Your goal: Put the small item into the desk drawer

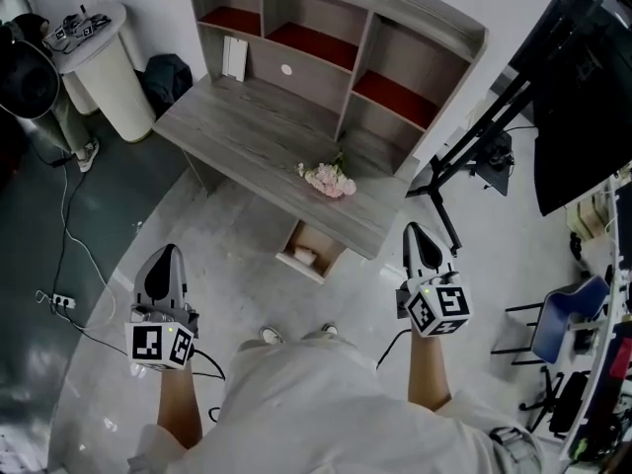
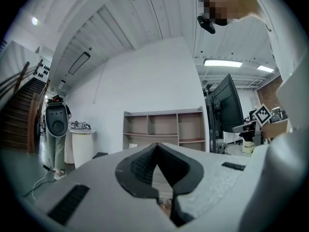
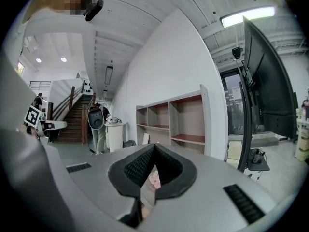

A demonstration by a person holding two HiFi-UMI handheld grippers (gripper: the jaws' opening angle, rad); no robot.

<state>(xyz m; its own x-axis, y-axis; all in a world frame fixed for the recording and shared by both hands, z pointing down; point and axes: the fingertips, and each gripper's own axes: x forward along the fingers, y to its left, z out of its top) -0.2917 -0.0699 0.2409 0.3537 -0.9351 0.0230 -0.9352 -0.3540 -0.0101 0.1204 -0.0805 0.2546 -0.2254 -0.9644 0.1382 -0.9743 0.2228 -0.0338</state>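
We face a grey wood-grain desk (image 1: 247,131) topped by a matching hutch (image 1: 326,28) of square open cubbies, 3 of them floored in dull red. A small bunch of pale pink flowers (image 1: 329,179), soft and ruffled, lies on the desk top close to its near edge. Just under that edge a shallow light-wood drawer (image 1: 296,268) stands pulled out. The small pale item (image 1: 304,256) lies inside it on the drawer's floor; it looks rounded and whitish, but its finer shape is too small to tell.

The left gripper (image 1: 169,253), smooth grey plastic with black ribbed pads, hangs over the glossy pale floor (image 1: 237,255) to the near left of the drawer, its fingers pressed together with nothing between them. The right gripper (image 1: 413,230), of the same make, is just right of the drawer, likewise closed tip to tip and empty.

At the far left stands a white round-sided bin (image 1: 104,67); at the right, a flat black monitor (image 1: 583,97).
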